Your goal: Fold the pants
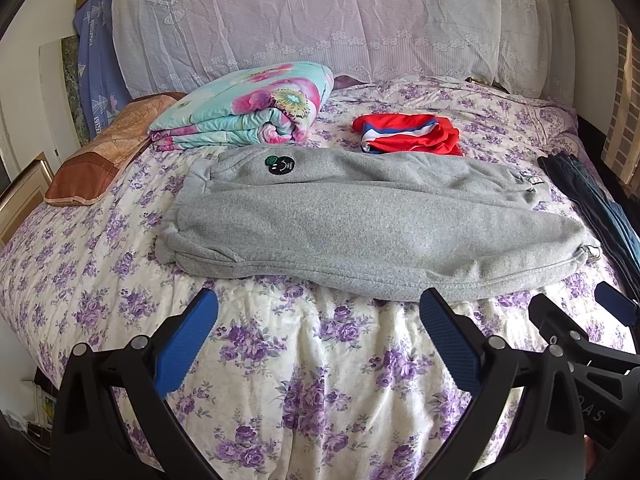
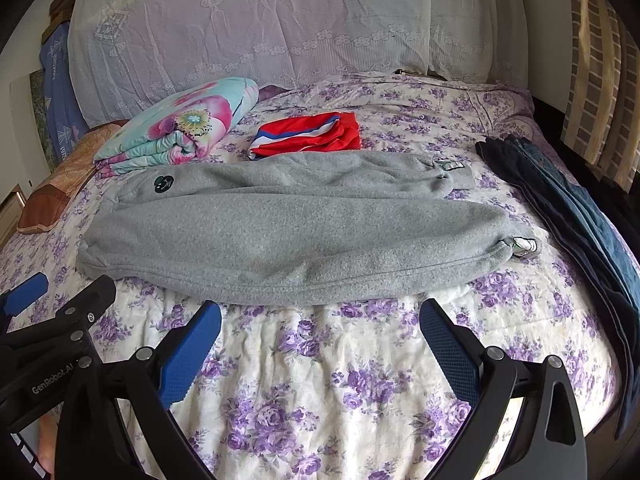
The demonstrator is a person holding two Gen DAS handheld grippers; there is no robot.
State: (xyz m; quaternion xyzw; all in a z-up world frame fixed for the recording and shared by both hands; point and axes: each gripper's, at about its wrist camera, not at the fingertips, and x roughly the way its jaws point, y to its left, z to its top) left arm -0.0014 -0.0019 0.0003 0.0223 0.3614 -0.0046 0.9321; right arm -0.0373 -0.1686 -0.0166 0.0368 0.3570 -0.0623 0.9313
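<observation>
Hovering both tongs over bare floral sheet, nothing gripped. My left gripper has its blue pads spread wide, and my right gripper is spread the same way, both just short of the near hem of the grey sweatpants. The pants lie crosswise on the bed, legs already doubled one on the other, waistband end to my left by the round patch, cuffs to my right.

Risks, as I judge them: thick fleece, so a shallow pinch may catch only the top layer and peel the legs apart when I lift. Grabbing uneven ends would skew the fold. The quilted sheet is soft and wrinkled, and a low pad could snag it along with the pants.

Room: open sheet in front of the tongs, good for sliding in. To the right, dark jeans lie near the cuffs, along the bed edge, so a wide swing there could drag them. Behind the pants, the red folded garment and the floral quilt sit close, nearly touching the far edge, so I'd fold sideways, not push back.
</observation>
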